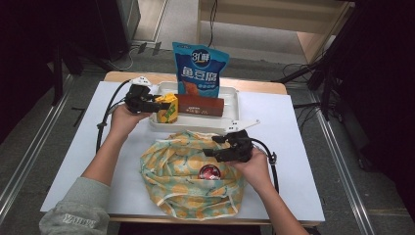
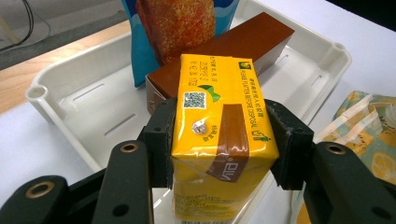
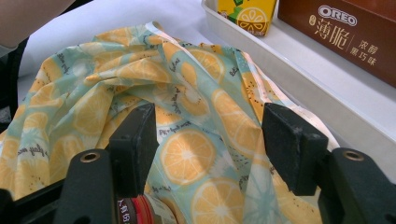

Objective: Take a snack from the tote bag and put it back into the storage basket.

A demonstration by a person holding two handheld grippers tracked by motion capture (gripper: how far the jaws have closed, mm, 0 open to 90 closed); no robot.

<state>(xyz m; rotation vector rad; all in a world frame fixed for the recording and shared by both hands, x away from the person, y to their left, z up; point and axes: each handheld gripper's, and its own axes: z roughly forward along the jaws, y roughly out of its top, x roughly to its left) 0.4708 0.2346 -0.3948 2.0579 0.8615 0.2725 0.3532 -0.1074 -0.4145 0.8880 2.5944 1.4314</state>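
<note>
Left gripper (image 2: 219,144) clamps the yellow juice carton (image 2: 219,135) at the tray (image 2: 60,93), ready for lifting, while right gripper (image 3: 210,149), jaws spread, hovers over the fabric bag (image 3: 187,154) to steady it

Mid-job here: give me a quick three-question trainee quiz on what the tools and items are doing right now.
1. True or false: the left tool is shut on the yellow carton.
2. Which item lies under the right tool? A) tray B) lemon-print bag C) blue pouch
3. Fill in: the brown box lies in the white ____.

Key: 1 true. 2 B, the lemon-print bag; jaws stand open over it. 3 tray, in front of the blue pouch.
</note>
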